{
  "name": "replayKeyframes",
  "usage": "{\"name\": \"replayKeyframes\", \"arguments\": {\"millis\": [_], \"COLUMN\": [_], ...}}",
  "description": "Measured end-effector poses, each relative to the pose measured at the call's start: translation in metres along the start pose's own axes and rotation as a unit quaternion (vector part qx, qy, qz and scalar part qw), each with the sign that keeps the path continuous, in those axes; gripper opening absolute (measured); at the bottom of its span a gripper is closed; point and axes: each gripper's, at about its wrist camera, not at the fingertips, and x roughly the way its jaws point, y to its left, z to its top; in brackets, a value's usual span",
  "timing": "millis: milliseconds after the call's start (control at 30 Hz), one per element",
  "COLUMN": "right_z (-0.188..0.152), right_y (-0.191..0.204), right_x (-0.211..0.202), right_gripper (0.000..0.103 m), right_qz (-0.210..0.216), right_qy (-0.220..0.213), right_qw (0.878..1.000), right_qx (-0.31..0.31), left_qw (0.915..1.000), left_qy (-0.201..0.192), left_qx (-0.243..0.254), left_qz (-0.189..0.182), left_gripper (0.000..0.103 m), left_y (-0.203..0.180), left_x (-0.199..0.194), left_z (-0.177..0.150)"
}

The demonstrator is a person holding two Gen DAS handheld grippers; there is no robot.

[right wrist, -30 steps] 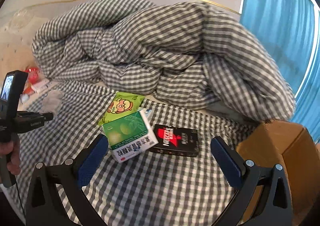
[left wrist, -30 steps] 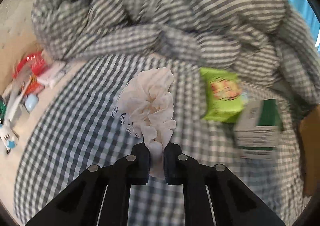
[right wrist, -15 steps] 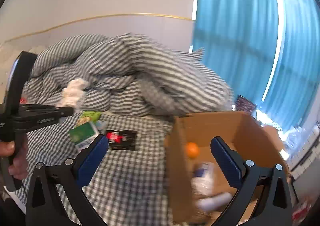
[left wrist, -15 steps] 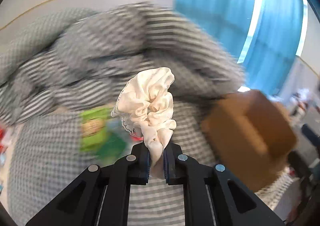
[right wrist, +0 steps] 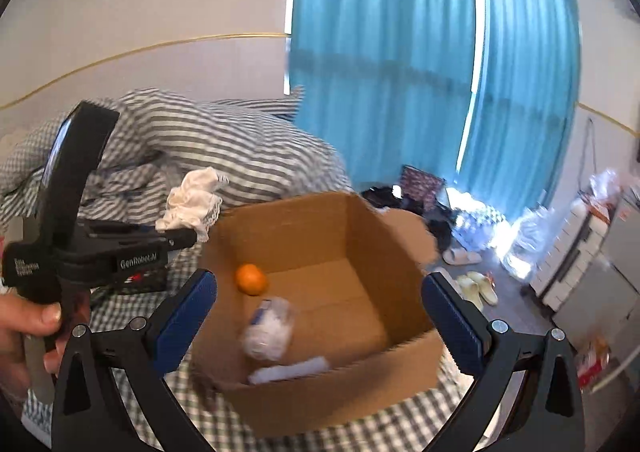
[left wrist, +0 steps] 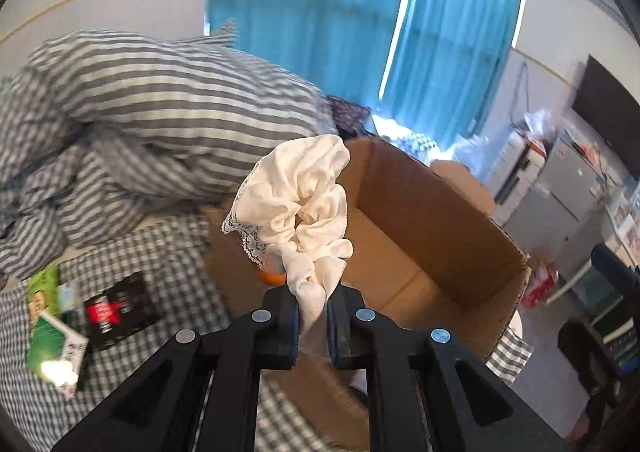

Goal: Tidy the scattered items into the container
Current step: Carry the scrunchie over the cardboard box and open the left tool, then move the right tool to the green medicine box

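The left gripper [left wrist: 312, 316] has its jaws closed tight on a white scrunchie [left wrist: 298, 207], pinching it by its lower end. The scrunchie is made of soft, shiny cream-white cloth, gathered in many folds around a small hole in the middle, and it has a border of thin lace on the left side. It stands up from the fingers and does not touch anything else. In the right wrist view the same scrunchie [right wrist: 192, 203] is in the air just beside the left wall of the cardboard box [right wrist: 384, 252], near its upper edge, not inside it. The box is open at the top and sits on the checked bed sheet [right wrist: 400, 424]. Inside the box lie an orange [right wrist: 251, 279], a blurred plastic bottle [right wrist: 269, 328] and a white thing that cannot be recognised. The right gripper [right wrist: 320, 316] has its jaws spread wide and holds nothing; it is in front of the box. On the sheet left of the box lie a black packet [left wrist: 116, 310] and a green box [left wrist: 52, 348].
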Motion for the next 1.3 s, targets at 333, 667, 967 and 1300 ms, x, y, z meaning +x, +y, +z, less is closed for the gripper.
{"name": "replayKeyframes", "arguments": {"millis": [333, 667, 967, 1300], "right_z": [-0.005, 0.006, 0.011, 0.003], "right_y": [-0.029, 0.019, 0.107, 0.234], "right_x": [0.004, 0.004, 0.014, 0.061], "right_gripper": [0.103, 0.103, 0.103, 0.103], "right_qz": [-0.004, 0.029, 0.152, 0.258], "right_qy": [0.004, -0.007, -0.015, 0.024], "right_qw": [1.000, 1.000, 0.988, 0.965], "right_qx": [0.028, 0.009, 0.008, -0.047], "left_qw": [0.9983, 0.9978, 0.9863, 0.9620], "left_qy": [-0.022, -0.048, -0.068, -0.066], "left_qx": [0.055, 0.006, -0.052, -0.128], "left_qz": [0.005, 0.045, 0.141, 0.232], "left_gripper": [0.101, 0.103, 0.103, 0.103], "left_y": [-0.035, 0.027, 0.145, 0.272], "left_x": [0.009, -0.044, -0.127, -0.186], "left_z": [-0.003, -0.015, -0.066, -0.127]}}
